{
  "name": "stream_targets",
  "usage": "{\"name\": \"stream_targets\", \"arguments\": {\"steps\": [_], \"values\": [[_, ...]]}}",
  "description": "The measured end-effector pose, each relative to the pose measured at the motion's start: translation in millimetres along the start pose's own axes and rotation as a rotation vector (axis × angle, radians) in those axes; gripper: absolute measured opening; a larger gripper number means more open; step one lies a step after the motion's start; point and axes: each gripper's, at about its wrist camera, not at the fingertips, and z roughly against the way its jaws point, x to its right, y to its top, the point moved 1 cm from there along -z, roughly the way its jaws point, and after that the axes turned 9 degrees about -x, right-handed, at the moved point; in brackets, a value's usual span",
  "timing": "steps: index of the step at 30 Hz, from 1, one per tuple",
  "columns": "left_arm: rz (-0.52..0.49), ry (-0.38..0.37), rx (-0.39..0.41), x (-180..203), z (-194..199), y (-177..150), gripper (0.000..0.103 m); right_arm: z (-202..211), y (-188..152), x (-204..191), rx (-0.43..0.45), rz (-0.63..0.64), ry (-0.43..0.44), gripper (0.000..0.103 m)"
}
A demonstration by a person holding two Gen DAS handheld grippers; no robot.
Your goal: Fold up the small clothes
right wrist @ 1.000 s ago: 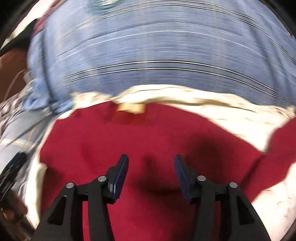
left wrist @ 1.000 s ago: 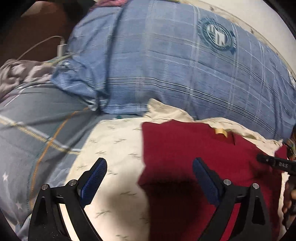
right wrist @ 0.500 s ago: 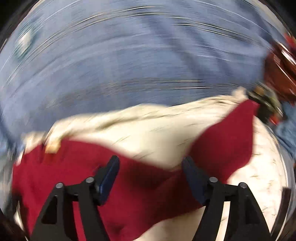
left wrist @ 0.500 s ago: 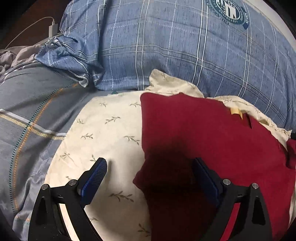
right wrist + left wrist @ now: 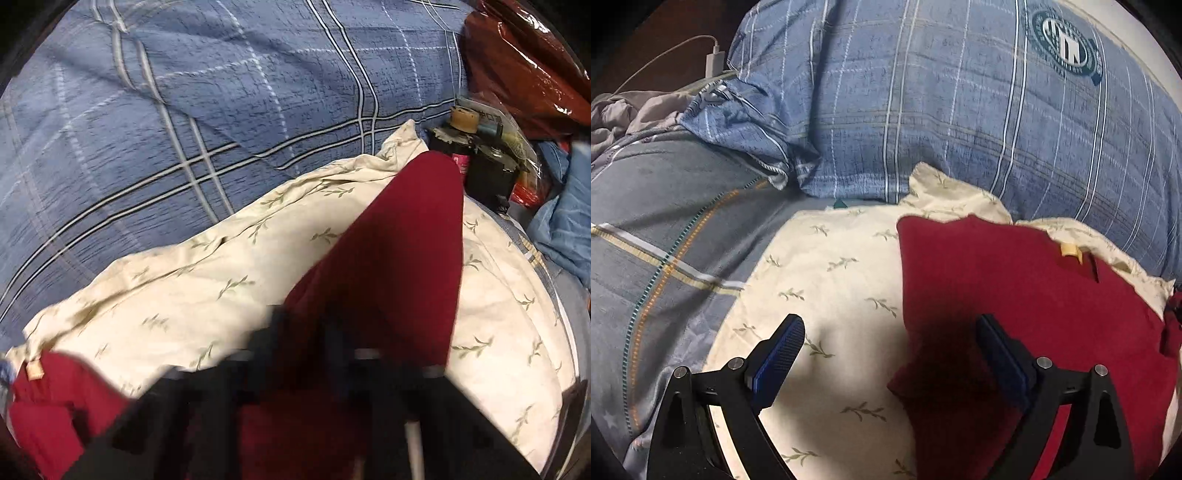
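Two claws: left claw (image 5: 890, 354) wide, straddling the near edge of one red garment (image 5: 1015, 295); right claw (image 5: 303, 354) blurred, closing on its sleeve. Garment lies on one cream cloth (image 5: 831, 280), one blue pillow (image 5: 960, 110) behind. Earlier the right claw was wider, over the garment's middle.

A cream leaf-print cloth (image 5: 827, 295) lies on the grey-blue bed (image 5: 665, 221).
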Motion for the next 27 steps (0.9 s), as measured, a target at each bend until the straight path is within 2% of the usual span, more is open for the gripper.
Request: {"name": "stream_targets", "arguments": {"steps": [3,6,7,9,10,12,14,15,16,18,23,27], "values": [[0.023,0.019,0.041,-9.6,9.5,2.5,0.094,33.6,-6.9,4.0,0.046,0.011,0.099,0.009],[0.076,0.004,0.056,-21.0,13.9,3.0,0.094,70.8,-15.9,-3.7,0.086,0.074,0.218,0.006],[0.090,-0.004,0.059,-24.1,15.5,1.9,0.094,84.7,-20.7,-12.8,0.097,0.105,0.262,0.001],[0.118,-0.018,0.070,-29.5,18.2,1.3,0.094,121.7,-40.2,-39.4,0.123,0.195,0.358,0.001],[0.129,-0.019,0.079,-31.7,19.4,0.8,0.094,131.1,-46.0,-56.7,0.136,0.247,0.375,0.001],[0.139,-0.015,0.086,-33.8,20.6,-1.4,0.094,147.9,-54.1,-95.0,0.172,0.369,0.345,0.001],[0.145,-0.011,0.079,-36.2,20.1,-3.1,0.094,148.5,-56.2,-114.5,0.187,0.391,0.275,0.006],[0.149,-0.012,0.073,-37.2,19.9,-4.3,0.094,143.4,-55.0,-118.5,0.183,0.369,0.254,0.021],[0.154,-0.018,0.070,-38.2,20.0,-5.3,0.094,136.4,-51.3,-117.6,0.178,0.336,0.243,0.048],[0.161,-0.026,0.070,-40.2,21.9,-6.0,0.094,111.8,-40.3,-103.7,0.157,0.235,0.206,0.072],[0.176,-0.035,0.067,-44.2,21.4,-1.7,0.094,44.0,-16.5,-76.9,0.045,0.117,-0.014,0.070],[0.167,-0.032,0.054,-39.8,13.9,0.5,0.094,9.2,-9.4,-47.2,-0.003,0.009,-0.096,0.070]]}}
